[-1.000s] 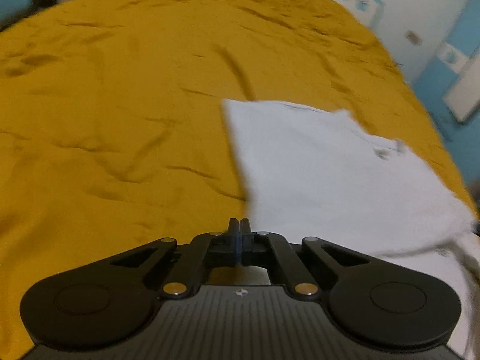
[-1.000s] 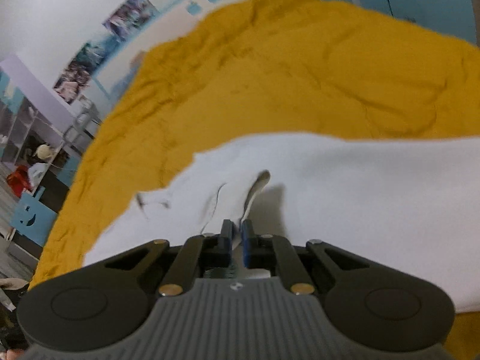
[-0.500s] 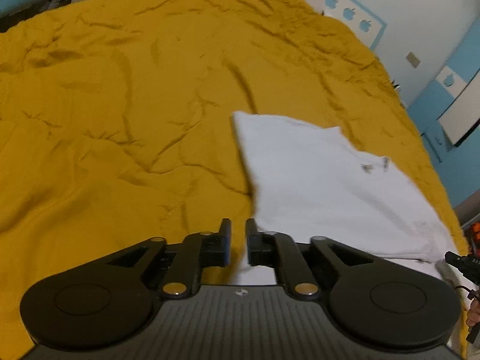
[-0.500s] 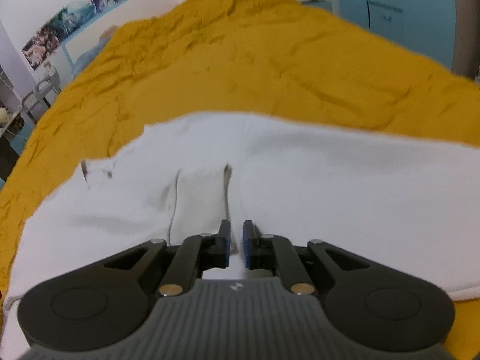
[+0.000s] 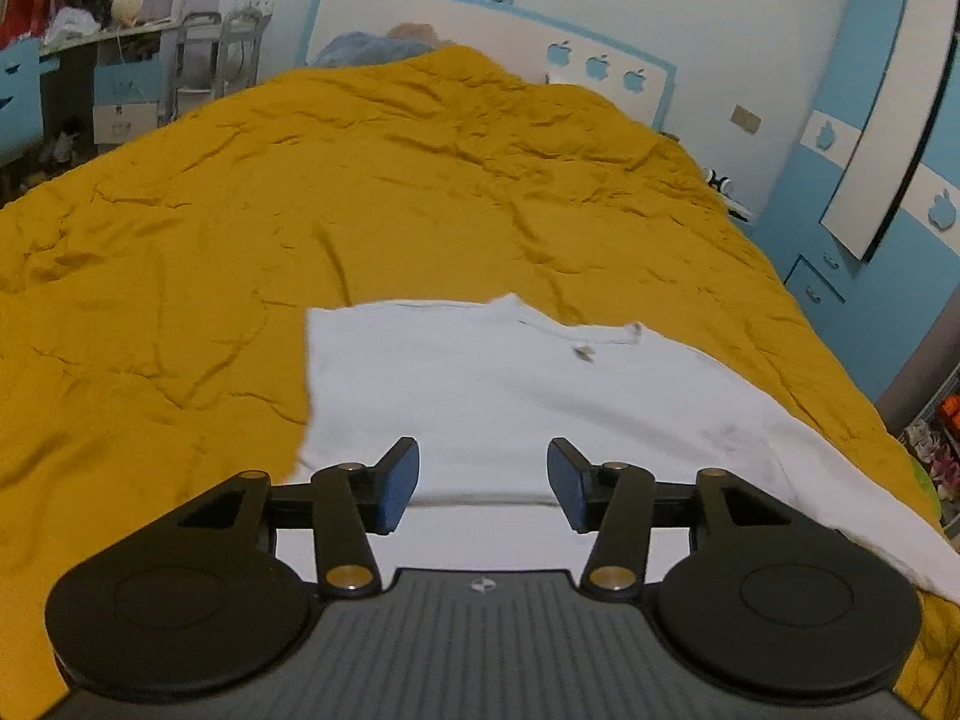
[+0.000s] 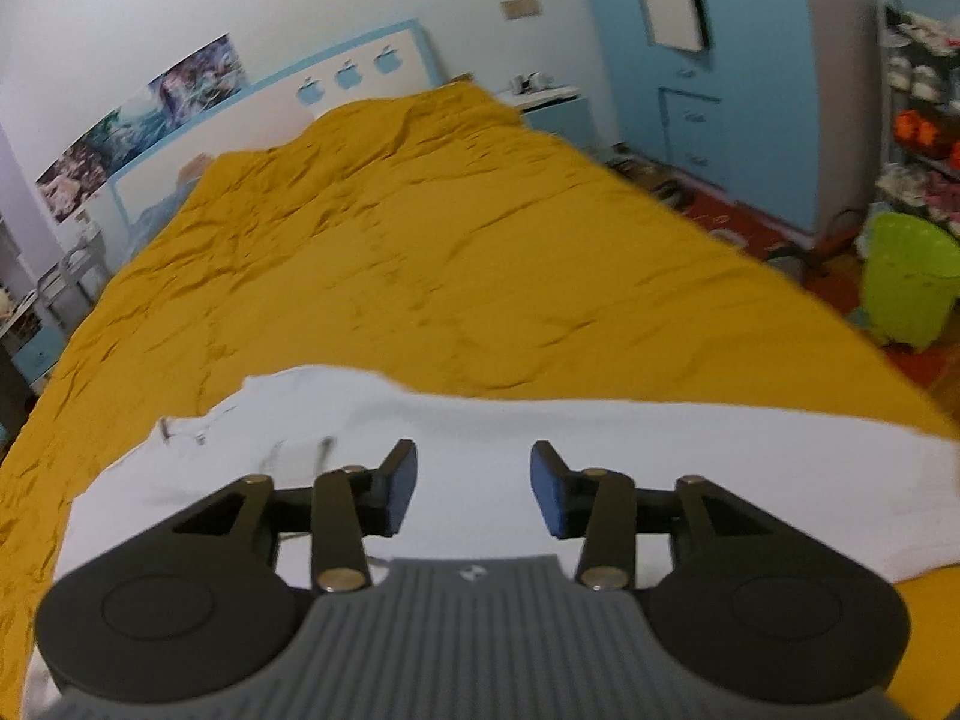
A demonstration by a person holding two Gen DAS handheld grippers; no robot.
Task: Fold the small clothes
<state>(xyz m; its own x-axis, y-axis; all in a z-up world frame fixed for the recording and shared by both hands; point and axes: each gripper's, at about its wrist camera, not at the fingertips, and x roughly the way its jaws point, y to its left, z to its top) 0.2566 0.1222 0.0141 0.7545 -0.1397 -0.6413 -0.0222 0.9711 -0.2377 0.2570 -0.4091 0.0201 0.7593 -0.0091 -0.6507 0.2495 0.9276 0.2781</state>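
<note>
A small white garment (image 5: 480,384) lies flat and folded over on the mustard-yellow bedspread (image 5: 252,228). My left gripper (image 5: 483,483) is open and empty, raised over the garment's near edge. In the right wrist view the same white garment (image 6: 540,438) spreads across the near bed. My right gripper (image 6: 474,489) is open and empty above it. A folded hem line shows just past the left fingers (image 5: 399,480).
The yellow bedspread (image 6: 420,252) covers the whole bed up to a white and blue headboard (image 5: 480,54). A blue wardrobe (image 6: 720,90) and a green bin (image 6: 906,282) stand to the right of the bed. Shelves (image 5: 72,60) stand at the far left.
Both grippers were shut on the white garment one second ago. They have opened wide, let it go, and lifted back, so more of the room shows.
</note>
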